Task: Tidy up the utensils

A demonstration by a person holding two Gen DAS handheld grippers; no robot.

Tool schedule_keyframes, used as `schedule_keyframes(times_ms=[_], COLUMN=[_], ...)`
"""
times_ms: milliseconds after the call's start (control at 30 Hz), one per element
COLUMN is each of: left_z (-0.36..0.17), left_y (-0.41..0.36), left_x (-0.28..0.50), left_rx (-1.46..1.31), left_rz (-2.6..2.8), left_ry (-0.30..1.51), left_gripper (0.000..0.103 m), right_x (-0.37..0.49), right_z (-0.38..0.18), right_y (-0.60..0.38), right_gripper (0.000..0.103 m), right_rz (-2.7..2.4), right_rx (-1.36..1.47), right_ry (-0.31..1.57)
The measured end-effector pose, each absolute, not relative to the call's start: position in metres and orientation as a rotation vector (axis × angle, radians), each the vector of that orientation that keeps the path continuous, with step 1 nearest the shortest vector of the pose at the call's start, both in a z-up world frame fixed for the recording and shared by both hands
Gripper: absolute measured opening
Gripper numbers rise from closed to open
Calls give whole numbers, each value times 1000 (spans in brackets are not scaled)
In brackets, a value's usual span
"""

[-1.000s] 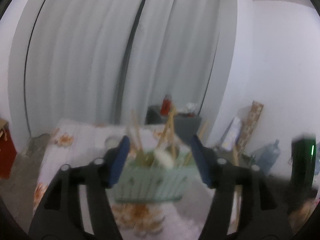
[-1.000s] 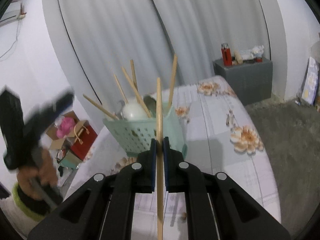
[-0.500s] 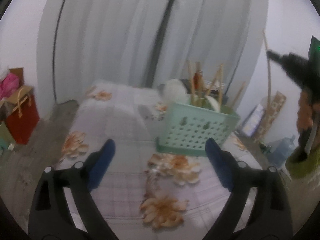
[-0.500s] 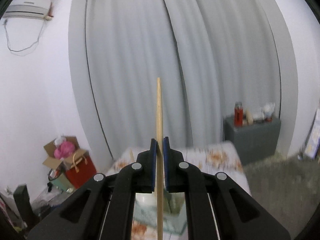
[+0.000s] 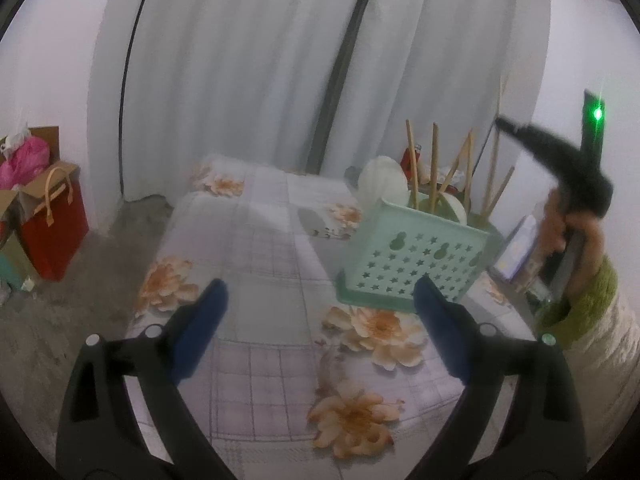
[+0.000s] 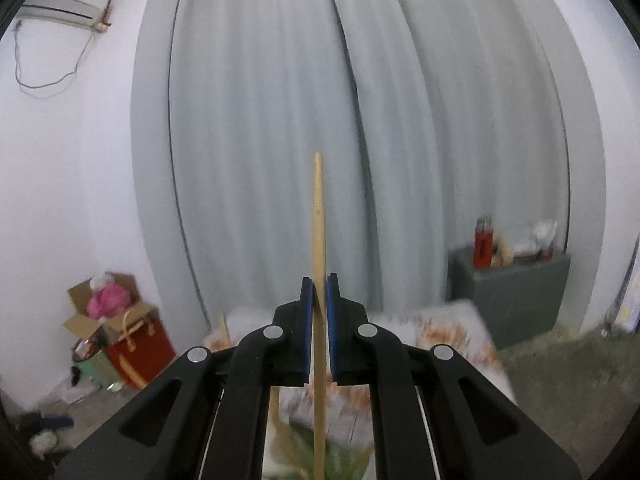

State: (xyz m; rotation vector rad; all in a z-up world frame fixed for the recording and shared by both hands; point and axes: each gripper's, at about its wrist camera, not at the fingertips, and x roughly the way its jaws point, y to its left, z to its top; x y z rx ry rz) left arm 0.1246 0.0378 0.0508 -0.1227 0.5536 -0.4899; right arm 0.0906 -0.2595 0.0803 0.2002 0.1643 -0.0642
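A mint green basket [image 5: 416, 256] stands on the floral tablecloth [image 5: 256, 264] and holds several wooden chopsticks [image 5: 434, 164] and white spoons [image 5: 380, 180]. My left gripper [image 5: 320, 304] is open and empty, low over the cloth in front and to the left of the basket. My right gripper [image 6: 319, 300] is shut on a wooden chopstick [image 6: 318, 232] held upright; its lower end runs down toward the blurred basket [image 6: 320, 456] below. In the left wrist view the right gripper [image 5: 560, 160] is raised above and to the right of the basket.
A red gift bag [image 5: 52, 224] and a cardboard box [image 5: 24, 160] sit on the floor at left. A grey cabinet [image 6: 516, 292] with a red bottle [image 6: 484, 242] stands by the curtain. The table's near edge is just below my left gripper.
My right gripper has lifted and tilted upward with the chopstick, so the basket dropped out of its view. My left gripper pulled back from the basket and shifted left.
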Motion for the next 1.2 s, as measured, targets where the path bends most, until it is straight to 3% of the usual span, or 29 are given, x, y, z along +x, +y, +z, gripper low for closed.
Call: schedule_keyframes(times_ms=[133, 200, 267, 400, 767, 1200], left_z=[47, 44, 42, 40, 17, 14], left_y=[33, 27, 21, 3, -69, -79], left_x=[130, 137, 144, 160, 226, 221], left_rx=[-102, -107, -112, -103, -63, -105], left_rz=[-523, -545, -573, -640, -823, -815], left_ry=[548, 552, 553, 538, 637, 765], left_gripper=[90, 90, 90, 90, 92, 92], right_x=[77, 68, 56, 34, 74, 75], right_z=[52, 42, 36, 25, -25, -35], right_y=[-263, -269, -276, -284, -280, -271], right_gripper=[8, 21, 55, 70, 71, 73], right_rz=[-82, -79, -70, -6, 212, 227], right_rx=[210, 241, 278, 350, 385, 452], right_ry=[228, 270, 297, 314, 569, 582])
